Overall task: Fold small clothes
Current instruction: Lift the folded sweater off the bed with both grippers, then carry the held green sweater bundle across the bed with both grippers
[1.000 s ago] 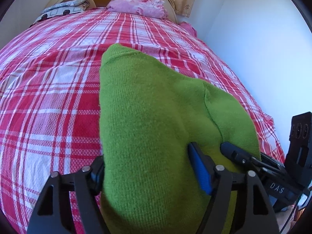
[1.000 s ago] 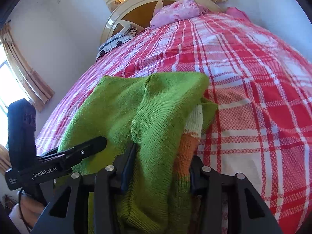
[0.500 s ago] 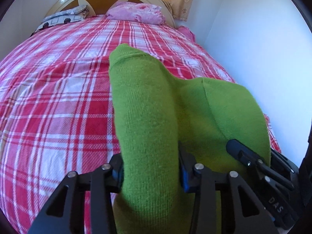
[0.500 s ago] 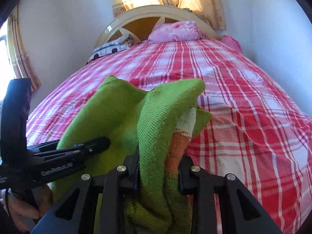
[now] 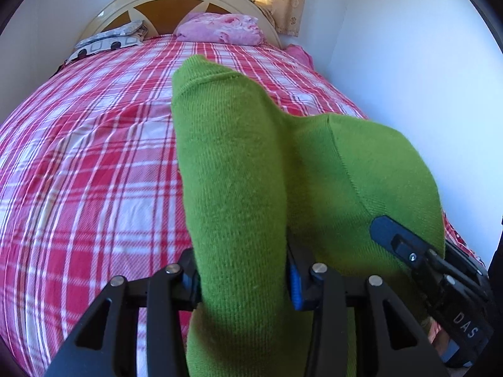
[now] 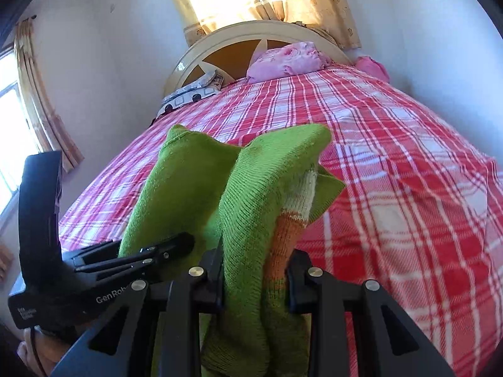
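Observation:
A small green knit garment [image 5: 239, 169] with an orange and white striped part [image 6: 289, 220] is held up between both grippers over the bed. My left gripper [image 5: 243, 278] is shut on a bunched edge of it. My right gripper [image 6: 256, 278] is shut on another bunched edge, striped part included. The right gripper shows at the lower right of the left wrist view [image 5: 418, 254]. The left gripper shows at the lower left of the right wrist view [image 6: 141, 257]. The cloth hangs below the fingers, out of view.
The bed has a red and white plaid cover [image 5: 88, 163]. A pink pillow [image 5: 220, 28] and a patterned pillow [image 5: 107, 42] lie by the cream headboard [image 6: 251, 34]. A white wall [image 5: 408, 62] runs along the right side. Curtains [image 6: 41, 94] hang at the left.
Both grippers have lifted and tilted upward, so the headboard and curtains show more. The jaws have closed tighter on the garment, bunching it into narrower folds.

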The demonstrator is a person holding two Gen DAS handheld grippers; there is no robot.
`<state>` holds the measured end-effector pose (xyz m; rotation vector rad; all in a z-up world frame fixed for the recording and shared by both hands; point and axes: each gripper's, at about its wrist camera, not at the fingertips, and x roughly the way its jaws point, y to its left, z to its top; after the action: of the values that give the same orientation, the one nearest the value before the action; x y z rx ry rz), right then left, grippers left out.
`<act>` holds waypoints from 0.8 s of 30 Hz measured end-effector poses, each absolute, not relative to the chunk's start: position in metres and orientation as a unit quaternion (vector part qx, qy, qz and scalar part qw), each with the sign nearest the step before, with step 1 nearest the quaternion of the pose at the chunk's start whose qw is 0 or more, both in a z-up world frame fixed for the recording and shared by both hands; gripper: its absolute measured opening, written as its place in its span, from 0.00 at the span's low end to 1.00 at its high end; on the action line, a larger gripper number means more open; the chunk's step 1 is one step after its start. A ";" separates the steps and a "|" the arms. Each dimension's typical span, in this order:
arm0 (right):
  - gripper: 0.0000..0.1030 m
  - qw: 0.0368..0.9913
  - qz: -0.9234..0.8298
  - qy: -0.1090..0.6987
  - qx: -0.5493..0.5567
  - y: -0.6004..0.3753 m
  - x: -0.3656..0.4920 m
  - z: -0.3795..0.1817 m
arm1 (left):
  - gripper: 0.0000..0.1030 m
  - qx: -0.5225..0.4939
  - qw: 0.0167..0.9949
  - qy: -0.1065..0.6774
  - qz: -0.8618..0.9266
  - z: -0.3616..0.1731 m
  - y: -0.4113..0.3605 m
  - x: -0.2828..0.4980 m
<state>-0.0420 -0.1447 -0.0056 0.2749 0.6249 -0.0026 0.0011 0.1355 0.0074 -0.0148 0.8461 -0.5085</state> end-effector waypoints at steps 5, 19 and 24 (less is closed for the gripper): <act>0.28 0.946 0.006 0.294 0.138 -0.121 -0.062 0.001 | 0.41 -0.018 0.885 0.401 -0.237 0.010 0.158 -0.011; 0.28 0.939 0.080 0.303 0.142 -0.022 -0.068 -0.003 | 0.41 -0.040 0.905 0.393 -0.159 0.005 0.257 -0.025; 0.28 0.936 0.113 0.306 0.130 0.022 -0.064 -0.003 | 0.41 -0.047 0.914 0.383 -0.128 0.004 0.297 -0.032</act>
<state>-0.0641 0.0223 -0.0029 0.2654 0.6255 0.2310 -0.0321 0.2970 0.0044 -0.0964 0.7896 -0.2629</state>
